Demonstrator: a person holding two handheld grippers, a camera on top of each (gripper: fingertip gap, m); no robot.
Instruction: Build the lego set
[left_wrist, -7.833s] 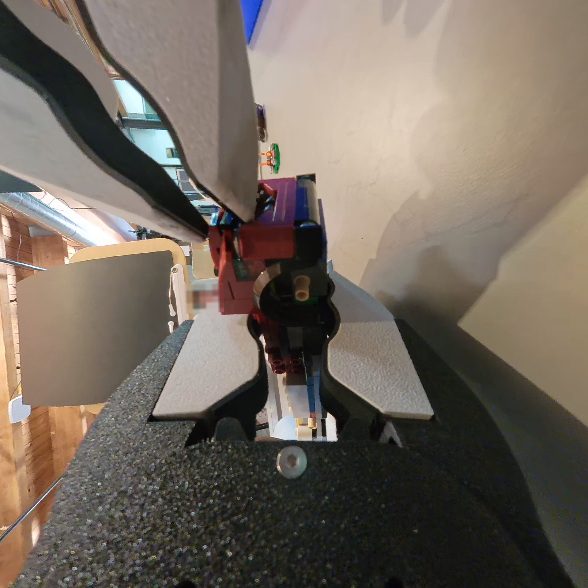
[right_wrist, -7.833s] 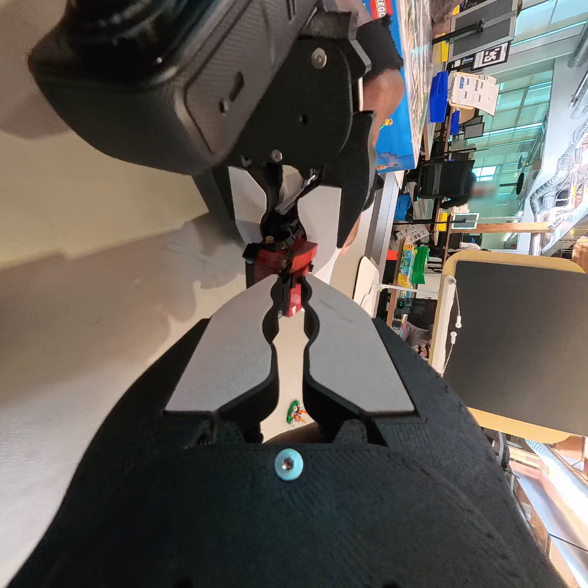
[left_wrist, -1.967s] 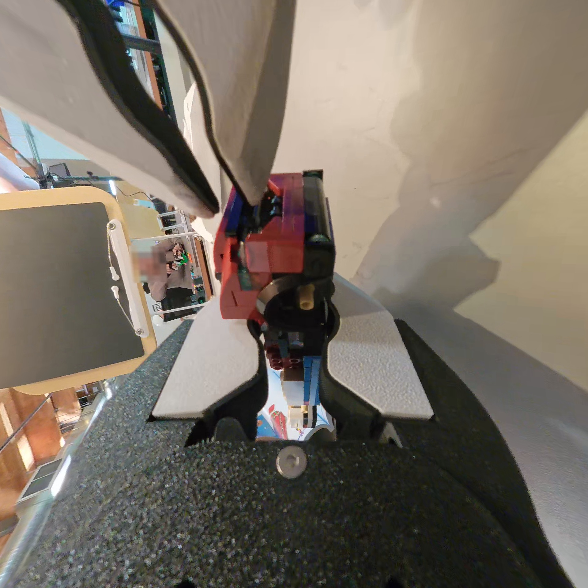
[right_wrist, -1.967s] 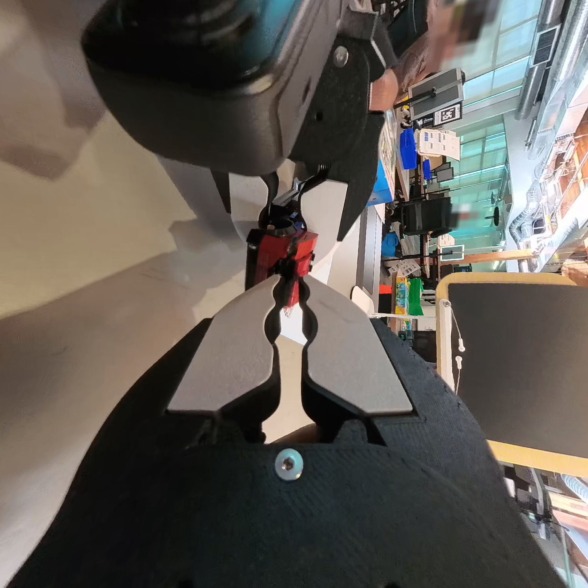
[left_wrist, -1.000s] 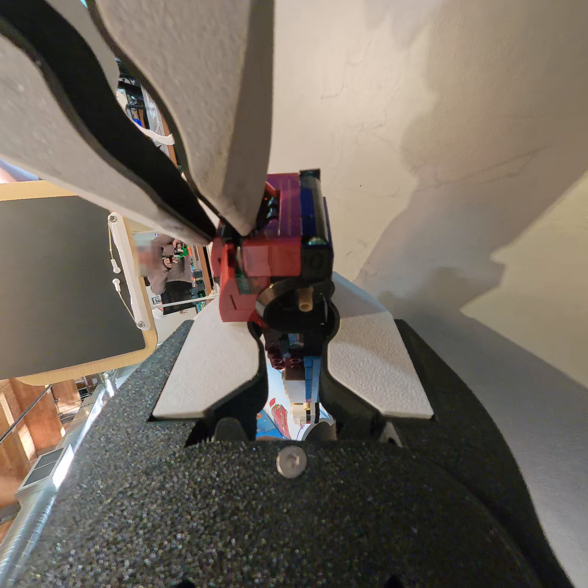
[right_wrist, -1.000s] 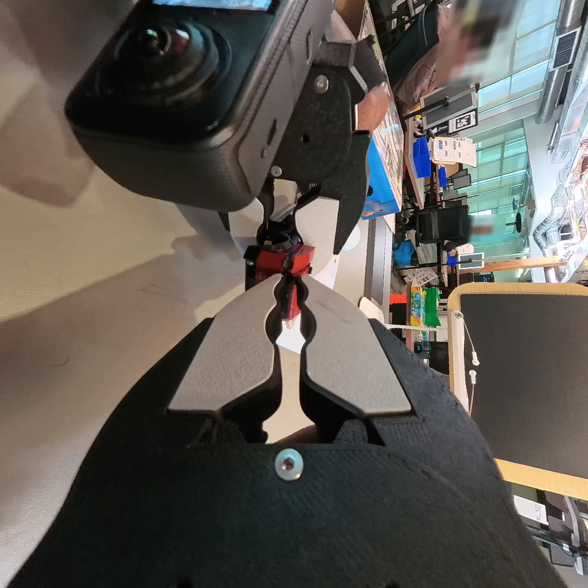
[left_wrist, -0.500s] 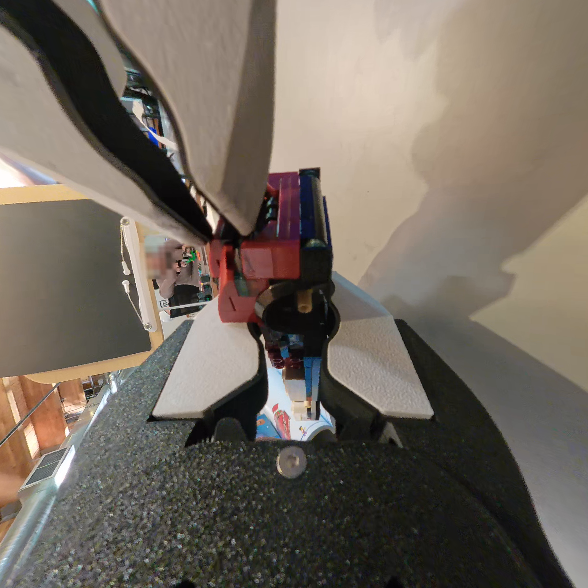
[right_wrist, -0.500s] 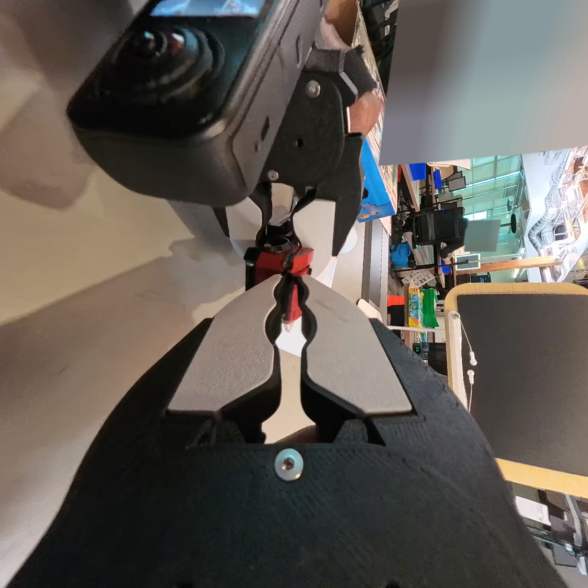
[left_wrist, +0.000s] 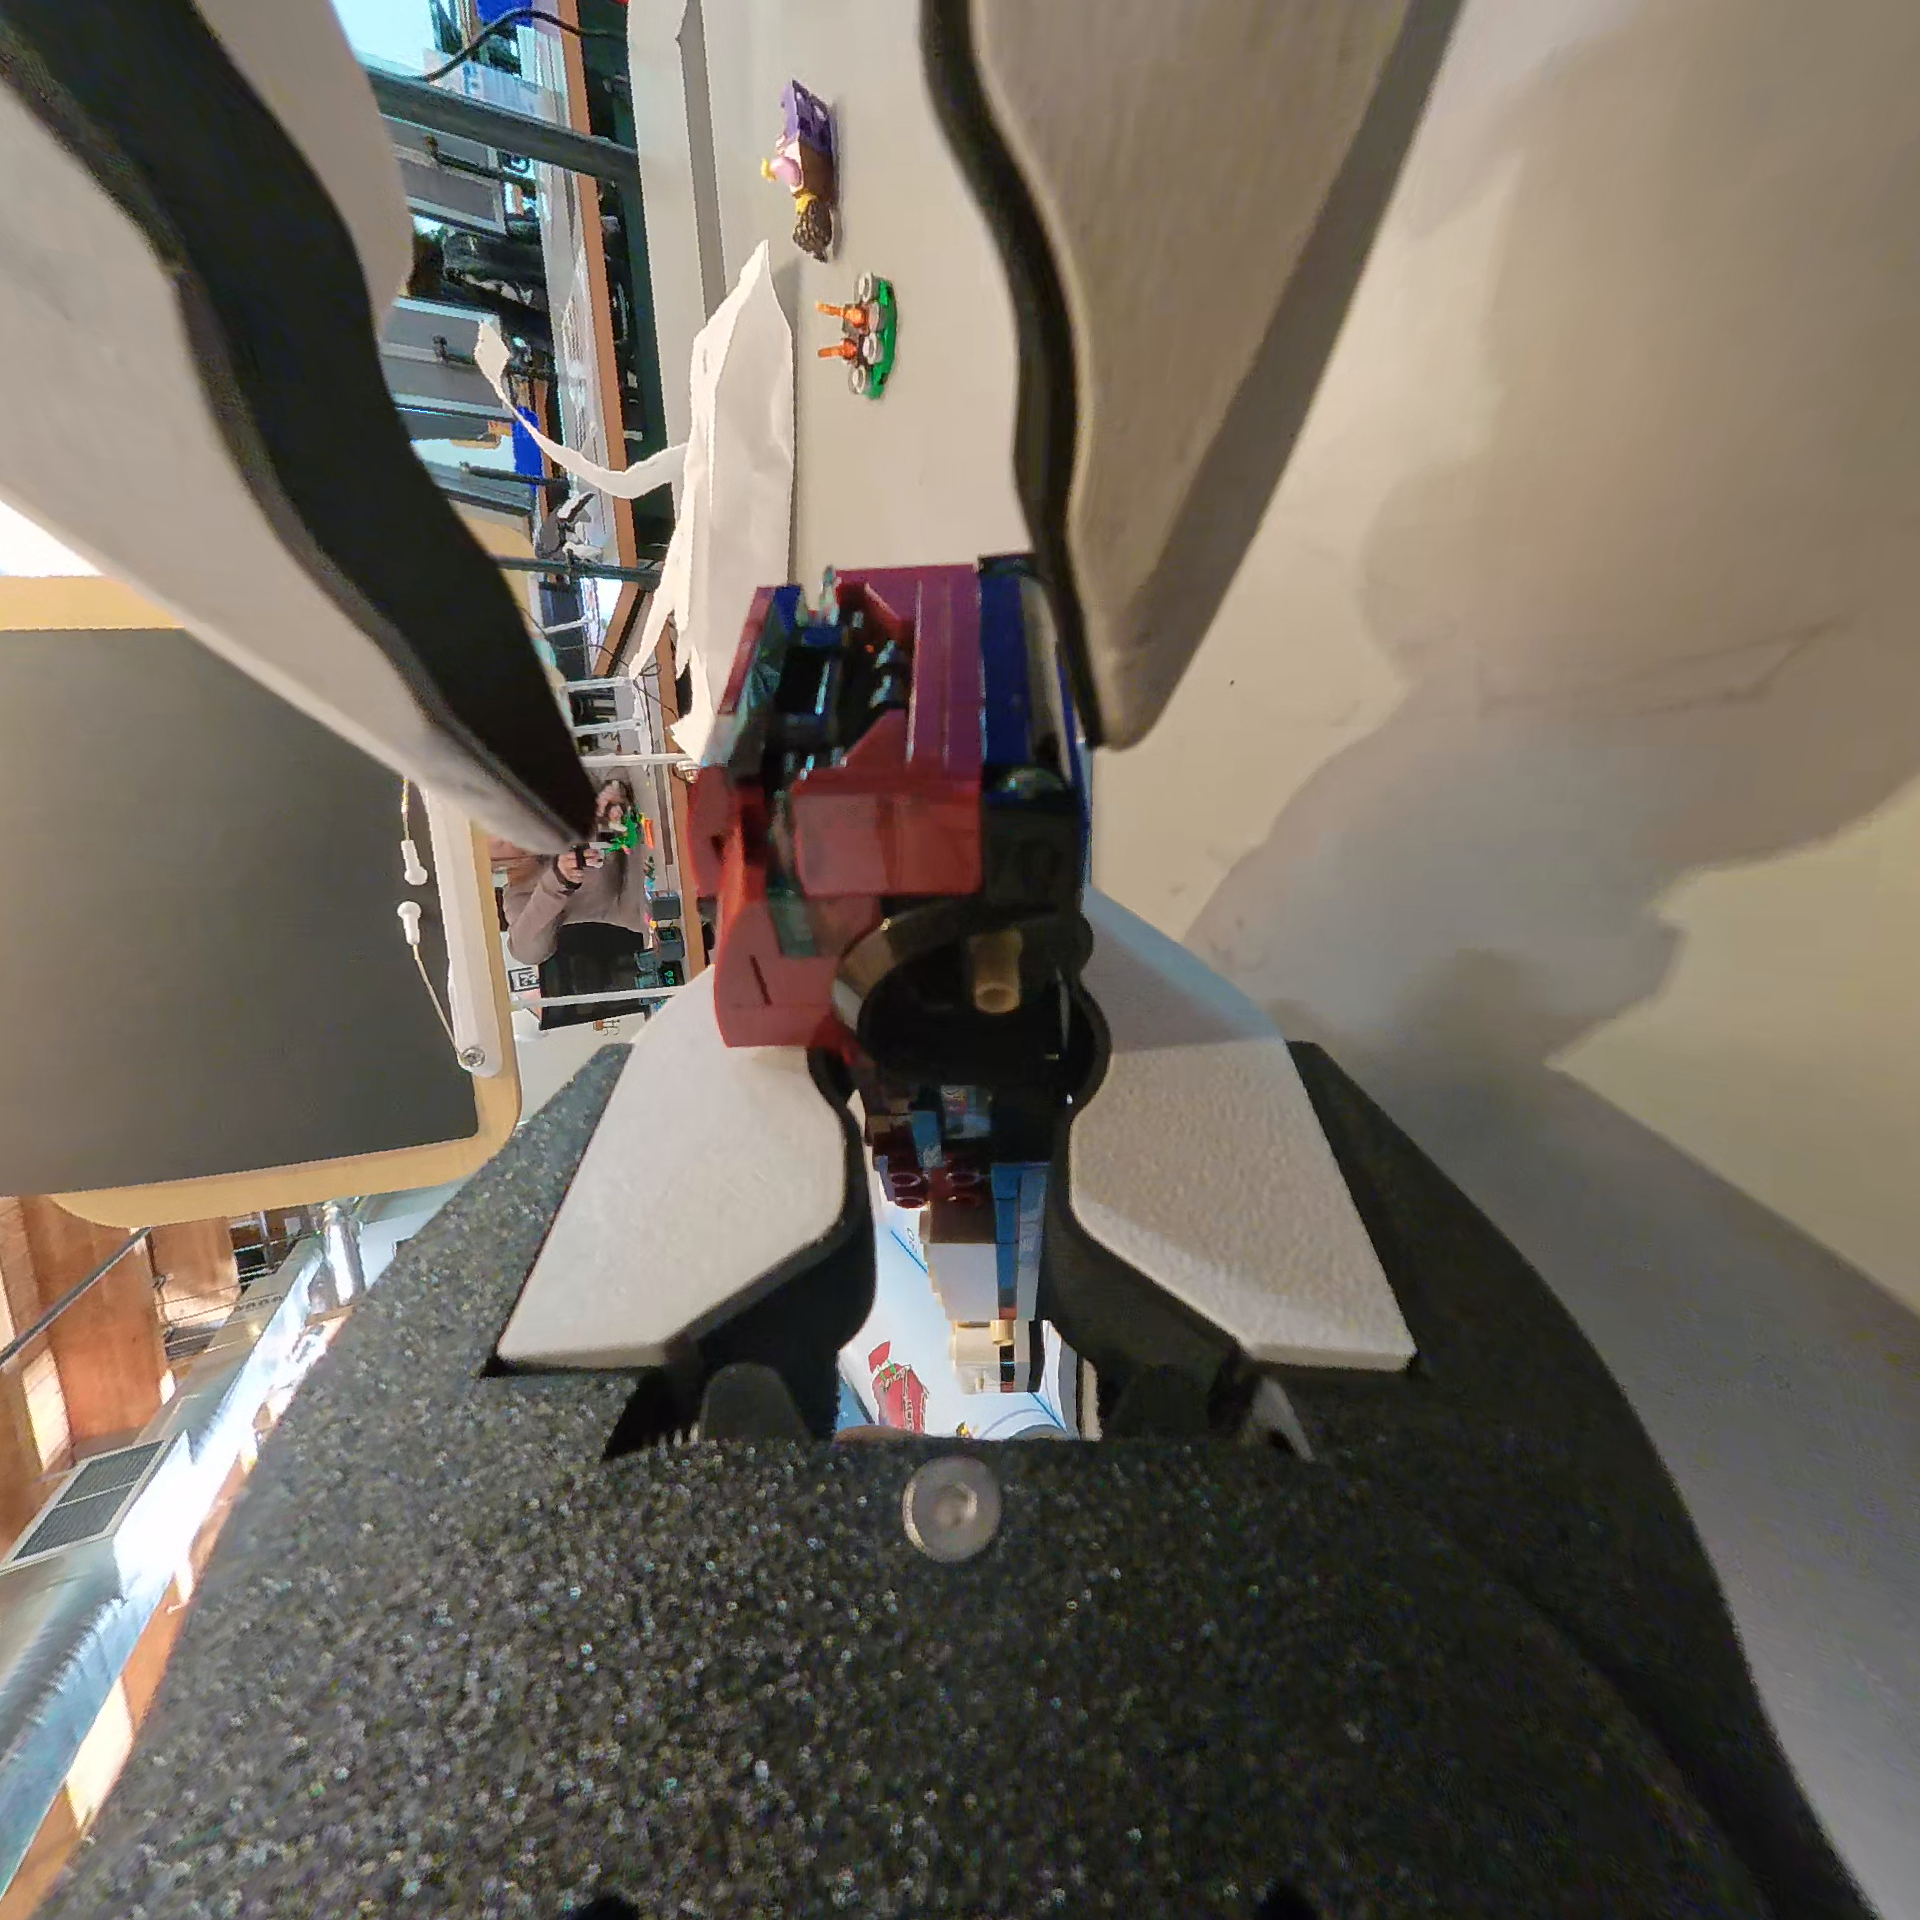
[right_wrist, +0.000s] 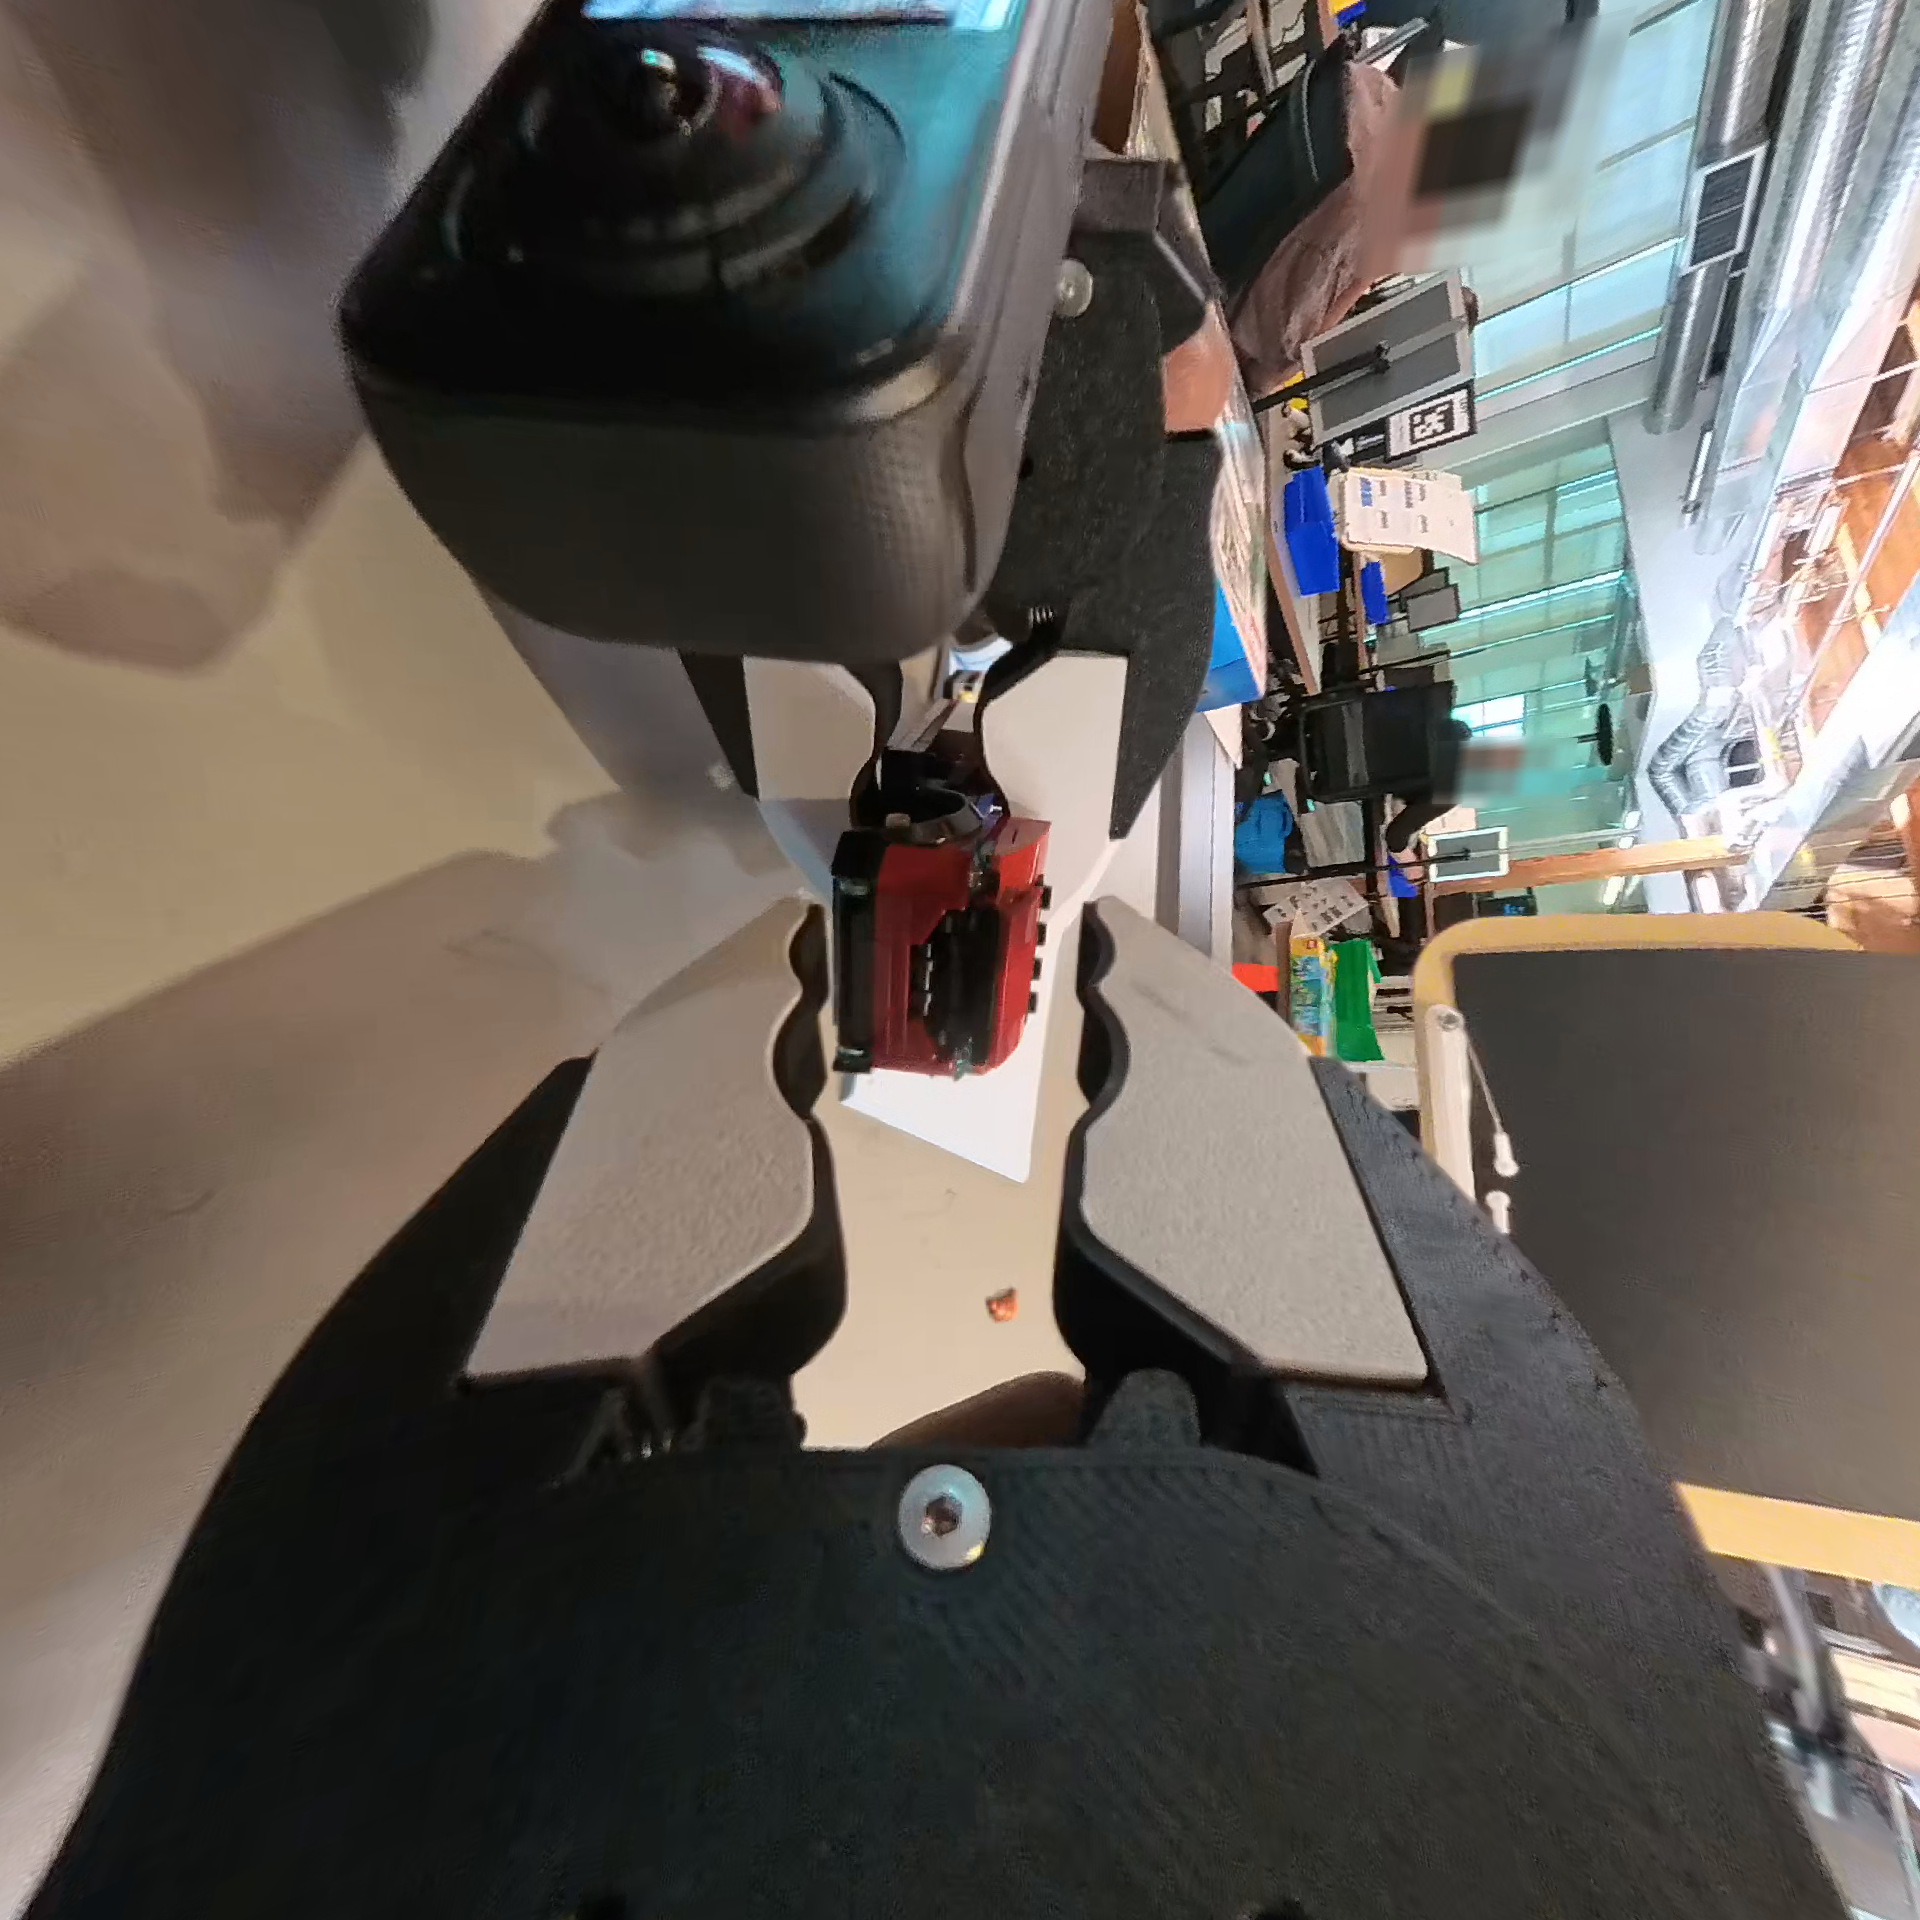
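Note:
My left gripper (left_wrist: 961, 997) is shut on a brick-built vehicle model (left_wrist: 883, 831) of red, blue and black parts, gripping it at a black wheel. It holds the model in the air above the beige table (left_wrist: 1558, 416). My right gripper (right_wrist: 945, 935) is open. Its fingers (right_wrist: 1174, 1039) stand on either side of the model's red end (right_wrist: 935, 966), with a clear gap on the right side. In the left wrist view the right gripper (left_wrist: 831, 769) comes in from above with its fingers spread. In the right wrist view the left gripper (right_wrist: 935, 769) and its camera (right_wrist: 675, 260) hang above.
A green brick piece with orange bits (left_wrist: 871, 338) and a purple-brown one (left_wrist: 808, 166) lie on the table by white paper (left_wrist: 738, 436). A tiny orange-brown piece (right_wrist: 1001, 1307) lies on the table. A chair with a black back (right_wrist: 1683, 1195) stands past the table edge. Some 7 cm of space lies between my two pairs of fingers.
My right gripper's fingers, shut on a thin red part of the model until half a second ago, have opened wide and now straddle it. The left gripper's grasp has not changed.

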